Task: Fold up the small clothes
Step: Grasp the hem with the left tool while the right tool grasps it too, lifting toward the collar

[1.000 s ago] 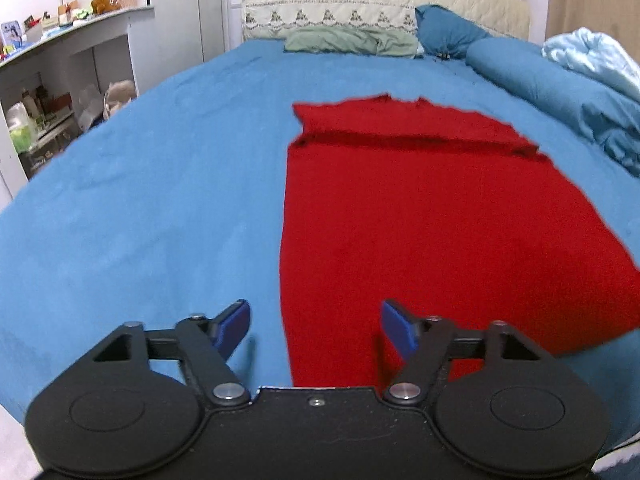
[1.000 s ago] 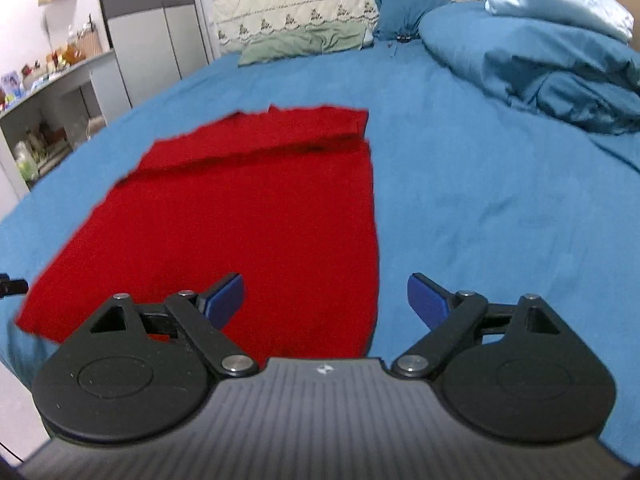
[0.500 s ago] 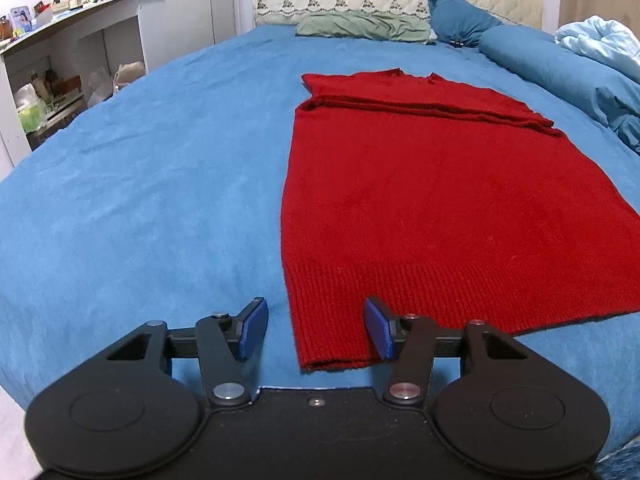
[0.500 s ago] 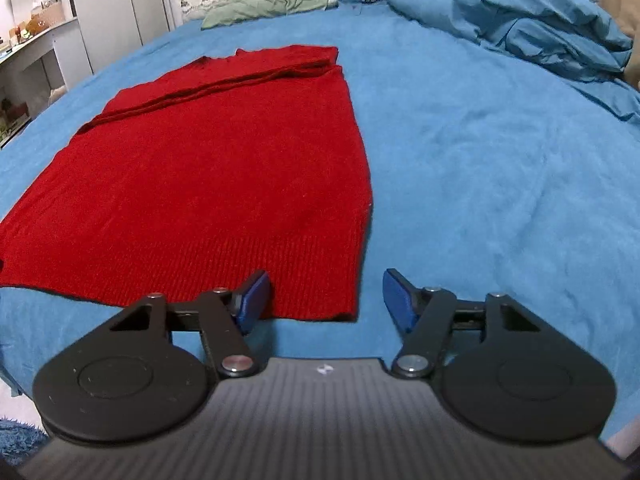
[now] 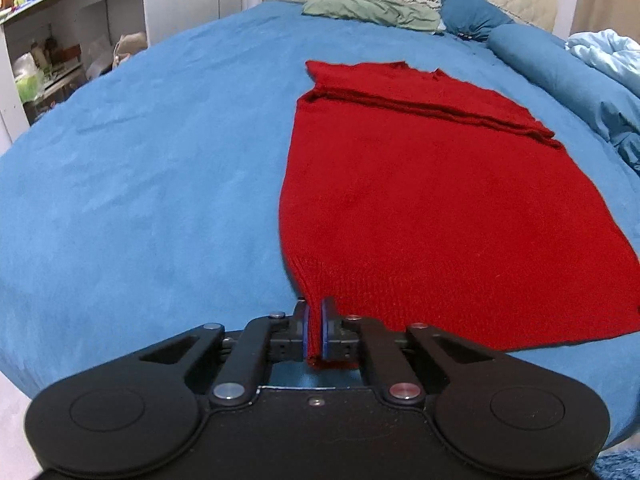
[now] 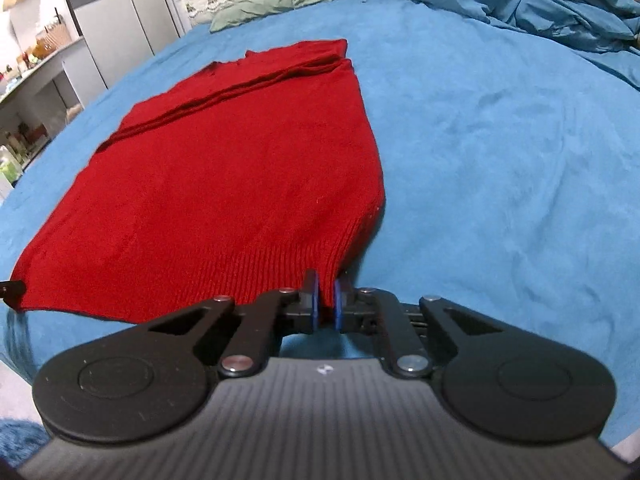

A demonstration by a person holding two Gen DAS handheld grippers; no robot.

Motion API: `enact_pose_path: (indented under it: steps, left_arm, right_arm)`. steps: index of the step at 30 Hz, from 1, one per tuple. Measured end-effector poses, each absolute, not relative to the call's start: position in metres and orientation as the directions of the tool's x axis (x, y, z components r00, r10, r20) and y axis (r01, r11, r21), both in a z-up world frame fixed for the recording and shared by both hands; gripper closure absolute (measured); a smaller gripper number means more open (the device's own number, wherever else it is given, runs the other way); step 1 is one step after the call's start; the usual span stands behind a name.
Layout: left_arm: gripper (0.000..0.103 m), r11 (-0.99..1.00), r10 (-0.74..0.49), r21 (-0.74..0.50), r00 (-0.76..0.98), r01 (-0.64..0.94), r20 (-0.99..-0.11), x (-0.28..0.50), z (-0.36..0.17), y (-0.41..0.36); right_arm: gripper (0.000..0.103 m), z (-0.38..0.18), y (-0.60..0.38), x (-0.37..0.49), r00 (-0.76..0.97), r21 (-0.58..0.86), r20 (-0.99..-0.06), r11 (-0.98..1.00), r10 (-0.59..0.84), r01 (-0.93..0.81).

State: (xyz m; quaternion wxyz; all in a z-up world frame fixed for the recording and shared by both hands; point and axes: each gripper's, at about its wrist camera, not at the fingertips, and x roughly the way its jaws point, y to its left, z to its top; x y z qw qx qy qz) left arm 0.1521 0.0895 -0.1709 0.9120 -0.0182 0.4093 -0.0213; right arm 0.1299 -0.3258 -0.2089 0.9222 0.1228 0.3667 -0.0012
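Note:
A red knit sweater lies flat on the blue bed, its sleeves folded across the far end; it also shows in the right wrist view. My left gripper is shut on the sweater's near left hem corner. My right gripper is shut on the near right hem corner. Both corners are pinched between the blue pads and lifted slightly off the sheet.
The blue bed sheet spreads around the sweater. A rumpled blue duvet lies at the right, with pillows at the headboard. A white shelf unit stands left of the bed. The bed's near edge is just below both grippers.
Both grippers went from open, straddling the hem corners, to shut on them. The hem corners are now drawn up into the pads.

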Motion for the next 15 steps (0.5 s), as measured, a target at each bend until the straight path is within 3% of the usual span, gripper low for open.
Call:
enact_pose_path:
  steps: [8,15]
  left_arm:
    - [0.098,0.989,-0.116,-0.141,0.787,0.037,-0.607,0.172,-0.098,0.091]
    - [0.098,0.987,-0.086,-0.158,0.87,0.009,-0.486,0.278,-0.027,0.077]
  right_arm:
    - [0.081,-0.146,-0.343,0.146,0.801,0.315,-0.58,0.948,0.151,0.049]
    - [0.081,-0.071,-0.365,0.238,0.862,0.371,-0.464,0.928,0.204,-0.02]
